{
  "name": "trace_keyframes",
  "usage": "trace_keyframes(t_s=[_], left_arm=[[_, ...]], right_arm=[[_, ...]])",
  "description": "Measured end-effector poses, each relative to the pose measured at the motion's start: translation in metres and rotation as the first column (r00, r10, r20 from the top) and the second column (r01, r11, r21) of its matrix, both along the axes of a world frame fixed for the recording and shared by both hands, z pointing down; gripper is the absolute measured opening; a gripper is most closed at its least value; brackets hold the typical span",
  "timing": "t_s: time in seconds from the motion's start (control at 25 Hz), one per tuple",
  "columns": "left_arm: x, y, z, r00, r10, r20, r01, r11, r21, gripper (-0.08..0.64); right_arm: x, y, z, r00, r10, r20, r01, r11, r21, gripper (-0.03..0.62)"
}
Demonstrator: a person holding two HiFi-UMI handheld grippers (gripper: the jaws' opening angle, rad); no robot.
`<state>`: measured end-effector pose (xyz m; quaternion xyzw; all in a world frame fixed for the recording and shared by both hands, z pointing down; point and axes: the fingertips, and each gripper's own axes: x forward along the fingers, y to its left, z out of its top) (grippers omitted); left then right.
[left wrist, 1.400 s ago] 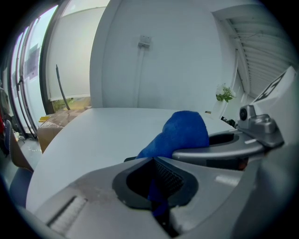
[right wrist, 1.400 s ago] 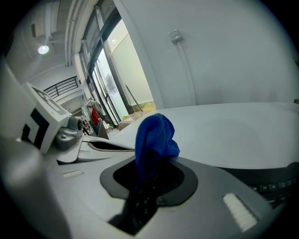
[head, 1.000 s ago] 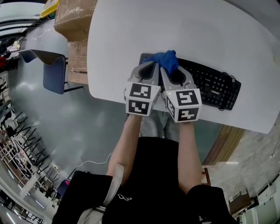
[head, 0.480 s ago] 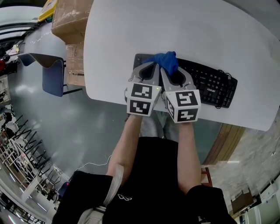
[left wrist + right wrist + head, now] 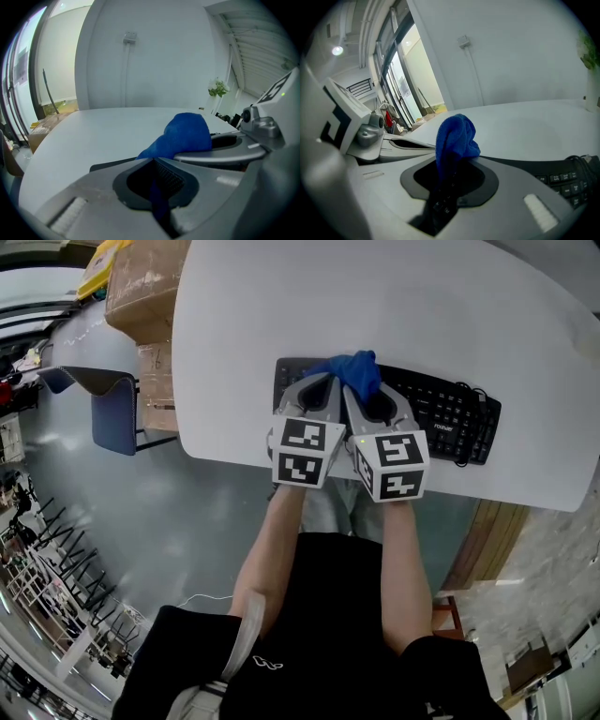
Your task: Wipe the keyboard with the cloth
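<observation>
White table (image 5: pixel 281 296) bears the keyboard (image 5: pixel 450 413); left gripper (image 5: pixel 325 387) and right gripper (image 5: pixel 368 395) (side by side) clamp fingers on the cloth (image 5: pixel 358 369).

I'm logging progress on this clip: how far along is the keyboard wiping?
Done: the cloth is off the table, pinched by both the left gripper and the right gripper. In hand: they hold it bunched over the left part of the keyboard; whether it touches the keys cannot be told. Left: the keyboard's right part lies uncovered, and nothing shows whether it has been wiped.
</observation>
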<state>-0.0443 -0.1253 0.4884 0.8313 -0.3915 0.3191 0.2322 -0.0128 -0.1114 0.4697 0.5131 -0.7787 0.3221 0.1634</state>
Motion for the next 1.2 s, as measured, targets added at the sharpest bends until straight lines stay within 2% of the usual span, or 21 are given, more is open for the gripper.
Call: trace_keyframes(t_s=[1.2], left_arm=[[0.063,0.015,0.001,0.996,0.087,0.004,-0.087,0.996,0.013,-0.005]], right_arm=[[0.062,0.018,0.004,0.995,0.100,0.004,-0.100,0.995,-0.003,0.095]])
